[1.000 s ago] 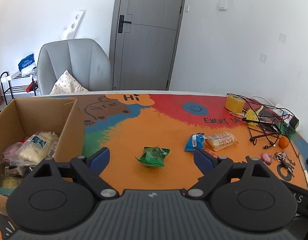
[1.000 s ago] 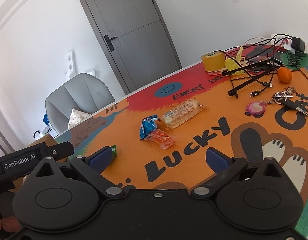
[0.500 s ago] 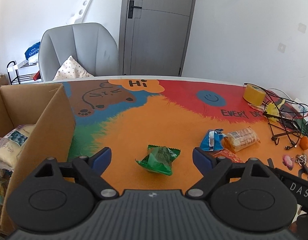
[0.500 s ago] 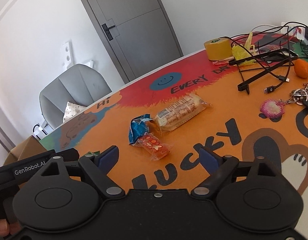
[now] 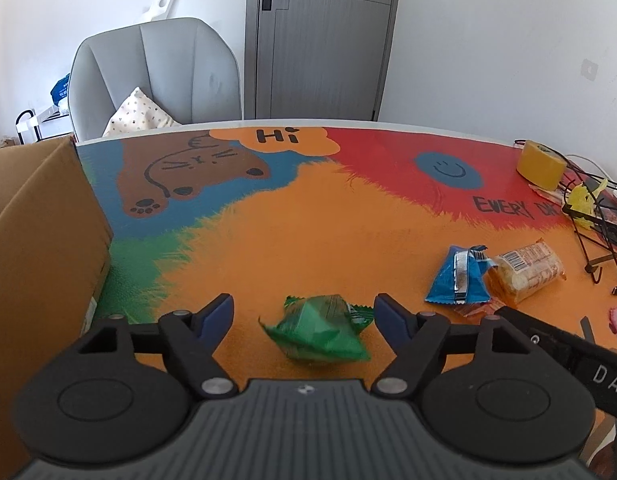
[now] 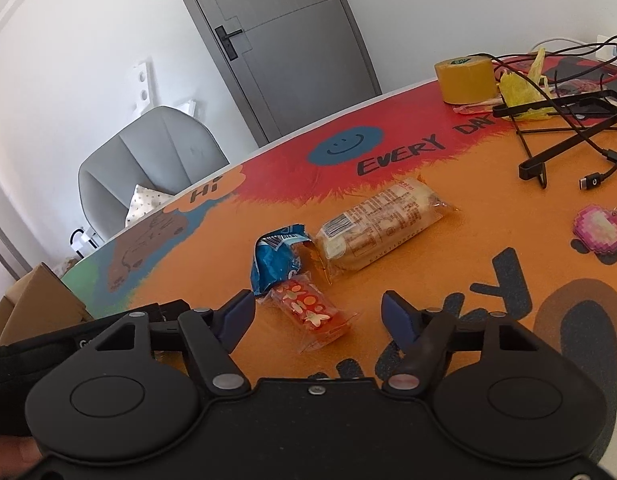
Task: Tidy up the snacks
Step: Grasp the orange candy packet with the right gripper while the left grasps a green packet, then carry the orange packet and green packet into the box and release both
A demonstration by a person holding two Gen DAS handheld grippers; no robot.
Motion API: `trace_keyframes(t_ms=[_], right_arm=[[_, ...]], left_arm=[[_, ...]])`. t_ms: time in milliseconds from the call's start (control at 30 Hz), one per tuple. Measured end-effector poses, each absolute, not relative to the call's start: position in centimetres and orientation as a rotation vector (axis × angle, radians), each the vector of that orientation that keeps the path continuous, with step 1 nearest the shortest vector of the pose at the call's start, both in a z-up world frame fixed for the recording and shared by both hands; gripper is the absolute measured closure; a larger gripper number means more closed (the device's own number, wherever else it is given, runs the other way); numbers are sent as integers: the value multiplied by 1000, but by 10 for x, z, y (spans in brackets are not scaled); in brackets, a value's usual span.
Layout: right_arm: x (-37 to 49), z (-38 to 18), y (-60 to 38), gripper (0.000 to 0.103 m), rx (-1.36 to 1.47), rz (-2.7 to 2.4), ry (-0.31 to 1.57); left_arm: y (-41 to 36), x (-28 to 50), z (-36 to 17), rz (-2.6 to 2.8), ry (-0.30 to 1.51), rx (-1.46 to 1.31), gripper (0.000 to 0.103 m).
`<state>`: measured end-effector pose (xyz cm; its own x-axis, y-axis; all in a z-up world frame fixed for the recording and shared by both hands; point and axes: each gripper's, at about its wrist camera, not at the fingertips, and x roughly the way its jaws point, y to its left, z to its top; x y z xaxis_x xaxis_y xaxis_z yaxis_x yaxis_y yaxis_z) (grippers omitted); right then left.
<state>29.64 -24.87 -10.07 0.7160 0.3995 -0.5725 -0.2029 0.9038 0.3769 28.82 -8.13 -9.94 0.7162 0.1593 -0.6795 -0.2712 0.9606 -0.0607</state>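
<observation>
Left gripper (image 5: 304, 312) spread wide, green snack packet (image 5: 318, 332) framed between its fingers on the bench (image 5: 308, 220), untouched, right gripper (image 6: 318, 310) likewise parted over red candy packet (image 6: 312, 312), blue wrapper (image 6: 278, 258) and biscuit pack (image 6: 382, 226) just beyond, cardboard box (image 5: 40, 260) seen at left.

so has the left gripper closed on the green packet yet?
No: the left gripper is open, its blue pads either side of the green packet with visible gaps, and the packet lies on the table.
</observation>
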Motion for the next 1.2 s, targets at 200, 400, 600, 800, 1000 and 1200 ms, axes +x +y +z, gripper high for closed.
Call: trace_keyframes(t_ms=[200, 400, 600, 800, 1000, 1200], right_arm=[[295, -100, -243, 54, 265, 341, 696], [289, -100, -236, 70, 260, 368, 709], [274, -96, -235, 78, 290, 369, 701], [258, -88, -235, 79, 300, 359, 670], [239, -77, -238, 80, 319, 356, 634], [220, -66, -239, 80, 300, 355, 598]], left_arm=[[-81, 289, -104, 220, 721, -151, 53], [-78, 280, -100, 195, 693, -178, 68], [-74, 262, -89, 174, 662, -187, 68], [-72, 239, -77, 159, 629, -189, 68], [-69, 218, -61, 148, 590, -196, 68], [-62, 194, -47, 153, 546, -213, 68]])
